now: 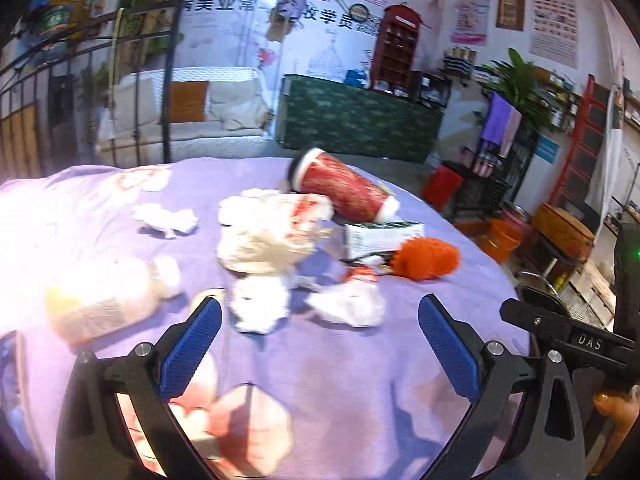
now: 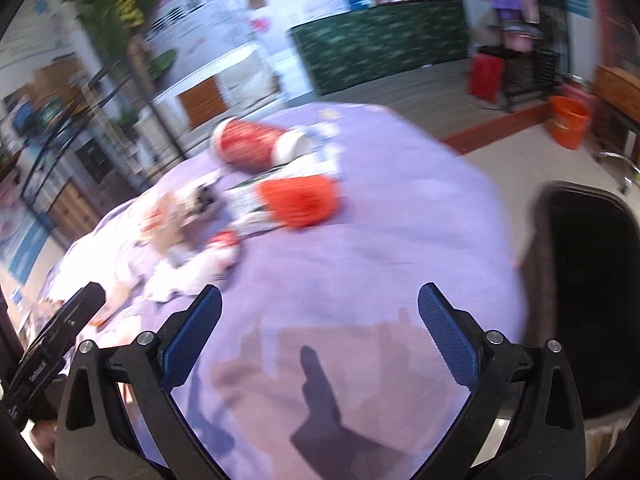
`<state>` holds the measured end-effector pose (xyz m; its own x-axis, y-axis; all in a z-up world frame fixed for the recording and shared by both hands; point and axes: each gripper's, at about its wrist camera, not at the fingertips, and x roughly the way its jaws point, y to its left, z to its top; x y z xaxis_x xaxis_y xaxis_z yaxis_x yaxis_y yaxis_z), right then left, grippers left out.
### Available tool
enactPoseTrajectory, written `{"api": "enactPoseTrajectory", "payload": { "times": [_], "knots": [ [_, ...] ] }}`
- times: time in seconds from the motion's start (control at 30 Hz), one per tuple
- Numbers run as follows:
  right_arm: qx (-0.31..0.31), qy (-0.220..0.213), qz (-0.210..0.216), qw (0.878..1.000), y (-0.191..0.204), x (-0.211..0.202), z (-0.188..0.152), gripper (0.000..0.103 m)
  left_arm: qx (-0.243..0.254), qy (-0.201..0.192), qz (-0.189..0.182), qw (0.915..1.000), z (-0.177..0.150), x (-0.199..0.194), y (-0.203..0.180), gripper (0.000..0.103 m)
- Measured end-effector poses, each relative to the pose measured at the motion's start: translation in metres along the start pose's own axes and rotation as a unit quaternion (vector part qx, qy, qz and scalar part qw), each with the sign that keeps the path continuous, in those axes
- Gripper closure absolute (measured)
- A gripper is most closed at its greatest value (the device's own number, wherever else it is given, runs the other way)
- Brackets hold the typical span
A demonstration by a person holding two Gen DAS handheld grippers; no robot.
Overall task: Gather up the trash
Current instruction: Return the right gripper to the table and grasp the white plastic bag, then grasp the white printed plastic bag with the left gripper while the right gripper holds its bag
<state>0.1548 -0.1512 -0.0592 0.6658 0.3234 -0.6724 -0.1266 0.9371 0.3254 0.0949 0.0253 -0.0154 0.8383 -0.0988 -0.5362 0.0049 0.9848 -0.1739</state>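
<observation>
Trash lies on a round table under a purple cloth [image 1: 320,360]. A red paper cup [image 1: 346,186] lies on its side at the back. Near it are a crumpled white bag [image 1: 272,232], a green-white carton [image 1: 380,236], an orange crumpled piece [image 1: 426,258], white tissue wads [image 1: 260,306] [image 1: 348,300] [image 1: 166,220] and a plastic bottle [image 1: 104,300] at left. My left gripper [image 1: 320,320] is open and empty, just short of the wads. My right gripper [image 2: 320,312] is open and empty over bare cloth; the cup [image 2: 252,146] and orange piece [image 2: 300,200] lie ahead.
A black bin [image 2: 584,292] stands right of the table. An orange bucket [image 2: 568,122], a red stool [image 2: 486,72] and a green counter [image 1: 360,116] are beyond. The right gripper's body [image 1: 568,336] shows at the left view's right edge.
</observation>
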Motion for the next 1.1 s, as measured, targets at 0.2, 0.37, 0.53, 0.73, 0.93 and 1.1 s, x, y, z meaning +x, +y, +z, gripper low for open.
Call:
{"api": "enactPoseTrajectory", "payload": {
  "times": [0.2, 0.37, 0.53, 0.73, 0.93, 1.1],
  "knots": [
    [-0.028, 0.044, 0.035, 0.998, 0.055, 0.052, 0.009, 0.013, -0.034, -0.001, 0.024, 0.9991, 0.003, -0.005, 0.048, 0.006],
    [-0.030, 0.075, 0.045, 0.996, 0.083, 0.092, 0.013, 0.029, -0.054, 0.008, 0.024, 0.9982, -0.005, -0.007, 0.068, 0.006],
    [-0.018, 0.100, 0.040, 0.994, 0.091, 0.127, 0.017, 0.043, -0.054, 0.016, 0.021, 0.9982, -0.007, -0.003, 0.073, 0.007],
    [-0.004, 0.105, 0.066, 0.992, 0.086, 0.136, 0.012, 0.078, -0.038, 0.026, 0.017, 0.9988, -0.008, 0.004, 0.067, 0.007],
    [-0.036, 0.076, 0.082, 0.993, 0.088, 0.108, 0.011, 0.089, -0.023, 0.034, 0.020, 0.9989, -0.004, 0.018, 0.064, 0.007],
    [-0.070, 0.061, 0.087, 0.992, 0.092, 0.085, 0.007, 0.090, 0.012, 0.051, 0.035, 0.9980, 0.007, 0.041, 0.058, 0.013]
  ]
}}
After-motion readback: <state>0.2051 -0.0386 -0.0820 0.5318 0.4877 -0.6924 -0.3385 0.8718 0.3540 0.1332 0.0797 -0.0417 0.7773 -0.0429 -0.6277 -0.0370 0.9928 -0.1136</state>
